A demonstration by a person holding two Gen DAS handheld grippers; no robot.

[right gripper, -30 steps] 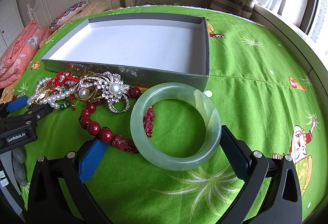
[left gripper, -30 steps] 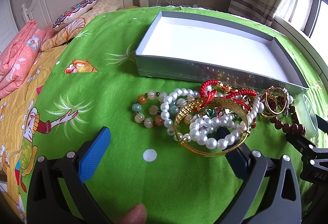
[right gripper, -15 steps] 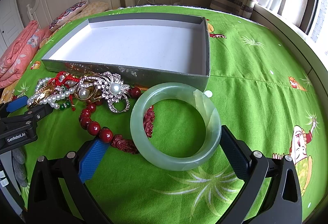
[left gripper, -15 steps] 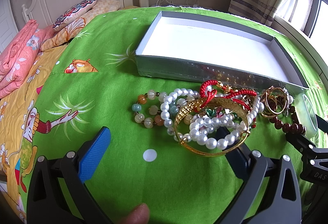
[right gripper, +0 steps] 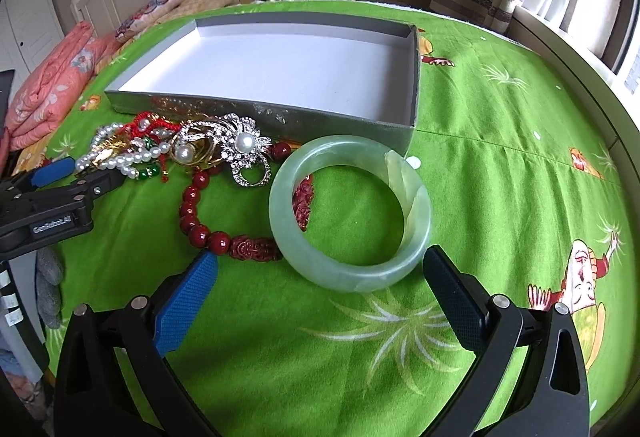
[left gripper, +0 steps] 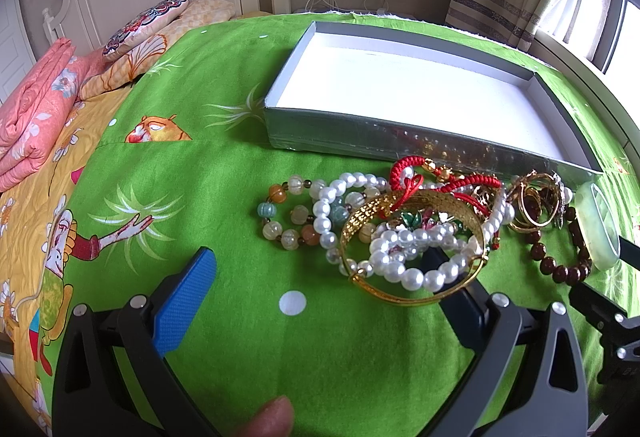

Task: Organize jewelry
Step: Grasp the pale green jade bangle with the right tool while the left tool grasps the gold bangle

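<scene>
Currently no piece is lifted: both the left gripper and right gripper stand spread wide, holding nothing. Jewelry lies heaped on the bedspread just before the empty box. The jade bangle lies flat, opening upward, with no long axis; judged next, a closing grasp across its rim.

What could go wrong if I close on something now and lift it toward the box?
1. The gold bangle is threaded with the pearl strand and red cord; lifting it would likely drag the whole tangle.
2. The jade bangle overlaps the red bead bracelet and looks smooth, so the open right gripper might slip or snag beads.
</scene>
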